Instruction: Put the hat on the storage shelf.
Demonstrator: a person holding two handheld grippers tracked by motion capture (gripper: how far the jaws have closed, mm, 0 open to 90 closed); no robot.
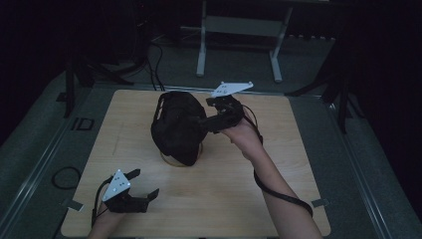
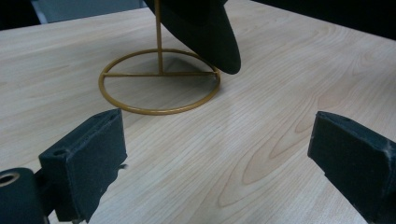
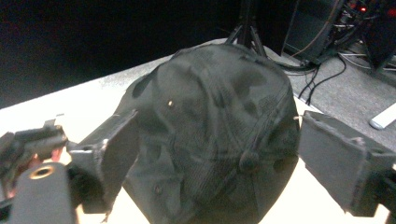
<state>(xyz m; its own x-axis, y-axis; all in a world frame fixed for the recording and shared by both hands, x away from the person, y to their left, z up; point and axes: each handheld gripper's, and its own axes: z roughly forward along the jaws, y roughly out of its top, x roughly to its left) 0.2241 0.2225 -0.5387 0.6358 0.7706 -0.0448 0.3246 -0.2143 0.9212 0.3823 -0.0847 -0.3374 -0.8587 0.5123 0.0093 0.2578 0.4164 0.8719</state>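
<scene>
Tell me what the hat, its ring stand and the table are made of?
Hat: looks like soft black cloth, with stitched panels and small eyelets.
Ring stand: thin wire, probably metal, gold-coloured finish.
Table: light wood or wood-look laminate, with smooth grain lines.

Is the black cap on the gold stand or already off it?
On it. The cap sits atop the stand, its brim hanging above the ring base. The right gripper has open jaws either side of the cap.
</scene>
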